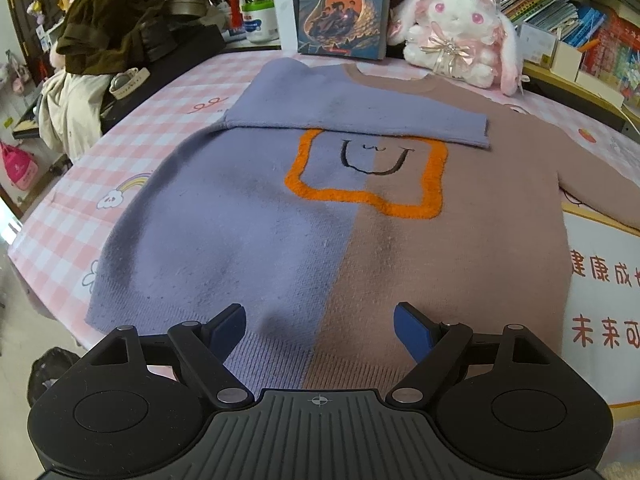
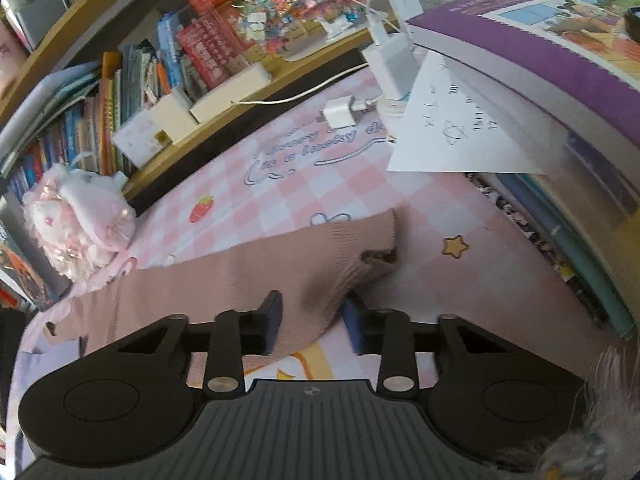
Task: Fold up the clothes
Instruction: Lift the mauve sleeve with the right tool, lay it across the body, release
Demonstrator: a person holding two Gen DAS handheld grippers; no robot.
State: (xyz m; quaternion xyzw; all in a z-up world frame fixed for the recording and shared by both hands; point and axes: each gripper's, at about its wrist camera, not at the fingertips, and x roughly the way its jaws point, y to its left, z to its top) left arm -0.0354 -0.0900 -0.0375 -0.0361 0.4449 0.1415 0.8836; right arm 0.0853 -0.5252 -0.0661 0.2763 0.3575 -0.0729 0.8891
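Left tongs point(image 1: 320, 326): jaws spread wide, holding nothing, poised over the near hem of the sweater point(image 1: 320, 220). Right tongs point(image 2: 312, 322): jaws part open, straddling the brown sleeve point(image 2: 256, 276) close to its cuff point(image 2: 376, 240); the knit lies between the pads and bunches there, but a gap shows at each pad, so no firm grip is confirmed.

Sweater: lies flat, front up, on the pink checked worktop point(image 1: 80, 200), purple half to the left, brown half to the right, an orange outlined face point(image 1: 366, 172) at centre. The purple sleeve point(image 1: 360, 120) is folded across the chest and lies just below the collar. The brown sleeve stretches out to the right, clear of the body, its cuff resting on the cloth.

Judgement: the step in hand appears to be taking up the brown sleeve to fold it across, matching the purple one. To do it well, the right tongs should close squarely on both layers of the sleeve near the cuff, lift only enough to clear the body, and lay the sleeve straight across without dragging the sweater.

Surroundings: a plush rabbit point(image 1: 456, 36) and an upright book point(image 1: 344, 8) stand at the far edge; stacked books point(image 2: 560, 100) crowd the right, near the cuff.
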